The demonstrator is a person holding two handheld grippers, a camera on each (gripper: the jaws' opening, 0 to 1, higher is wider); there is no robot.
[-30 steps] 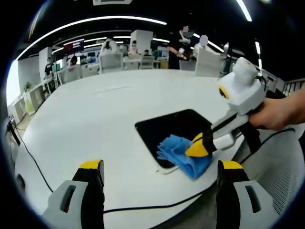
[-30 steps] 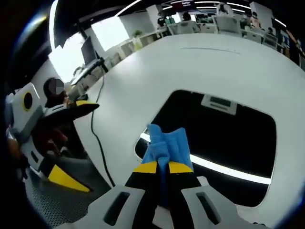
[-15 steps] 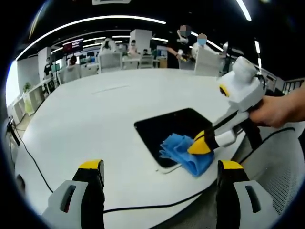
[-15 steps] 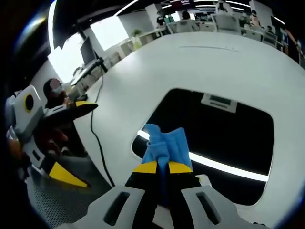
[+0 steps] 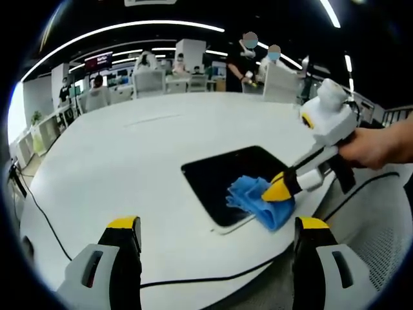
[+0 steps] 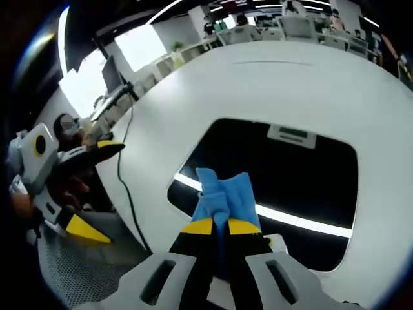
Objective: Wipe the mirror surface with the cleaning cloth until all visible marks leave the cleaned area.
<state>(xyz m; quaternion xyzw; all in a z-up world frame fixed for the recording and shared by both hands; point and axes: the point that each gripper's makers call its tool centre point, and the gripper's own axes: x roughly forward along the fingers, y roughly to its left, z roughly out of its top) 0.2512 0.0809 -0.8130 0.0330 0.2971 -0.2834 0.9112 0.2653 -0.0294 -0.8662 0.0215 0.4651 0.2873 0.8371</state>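
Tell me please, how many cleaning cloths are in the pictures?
1. The blue cloth is clamped in the right tool and lies on the near edge of the mirror.

cloth (image 6: 222, 197): soft blue fabric, matt, creased
mirror (image 6: 303, 174): glossy dark glass, reflecting a ceiling light strip
surface (image 5: 129, 161): smooth white, faint sheen
fingers (image 6: 212, 227): yellow tips, black and grey plastic

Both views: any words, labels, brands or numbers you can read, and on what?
None can be read.
Wall screen far behind the table: red and white marks, too small and blurred to read.
Mirror, blue cloth, right gripper and left gripper: no lettering shows.
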